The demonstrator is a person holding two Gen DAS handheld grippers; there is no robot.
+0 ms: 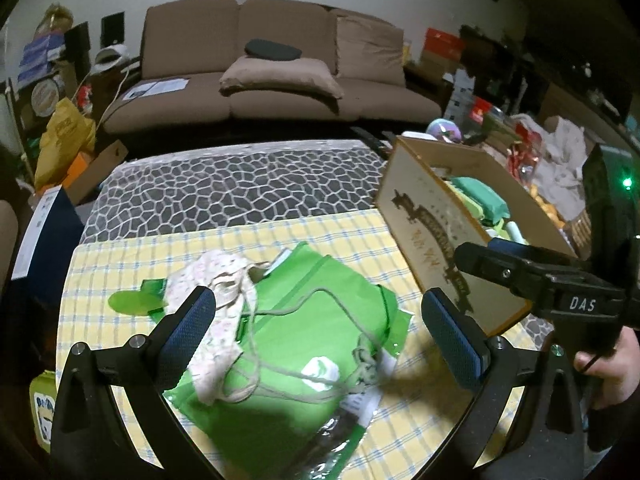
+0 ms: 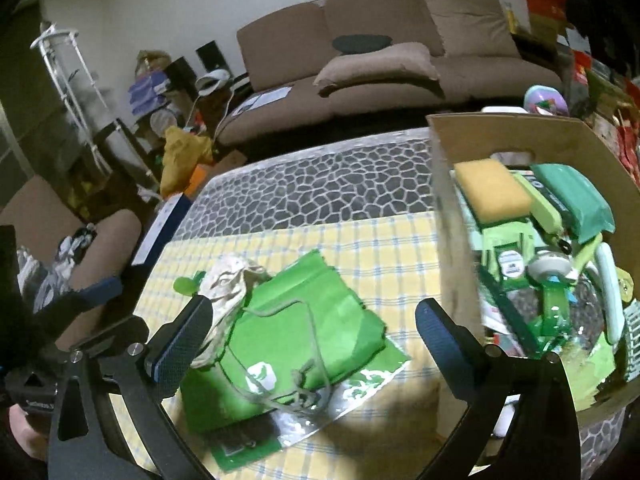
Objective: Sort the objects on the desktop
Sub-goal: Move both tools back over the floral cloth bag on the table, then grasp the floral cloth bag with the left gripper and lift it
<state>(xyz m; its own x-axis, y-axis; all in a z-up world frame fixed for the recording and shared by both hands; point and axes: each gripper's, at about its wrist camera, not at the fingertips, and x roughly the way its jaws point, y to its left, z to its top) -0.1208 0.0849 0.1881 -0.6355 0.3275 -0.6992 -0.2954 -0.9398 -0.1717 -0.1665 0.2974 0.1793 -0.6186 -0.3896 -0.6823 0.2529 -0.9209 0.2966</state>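
Both grippers' fingers (image 1: 196, 312) (image 2: 188, 332) wide apart, empty, above green bag (image 1: 304, 312).

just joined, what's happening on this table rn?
A person holds a gripper in each hand over a yellow checked cloth. Both the left gripper and the right gripper are open and hold nothing. Between them lies a green drawstring bag with a pale patterned pouch resting on its left part, the cord looped loosely across it. A cardboard box on the right already holds mostly green items plus a yellow sponge. The pile on the cloth is not yet sorted.
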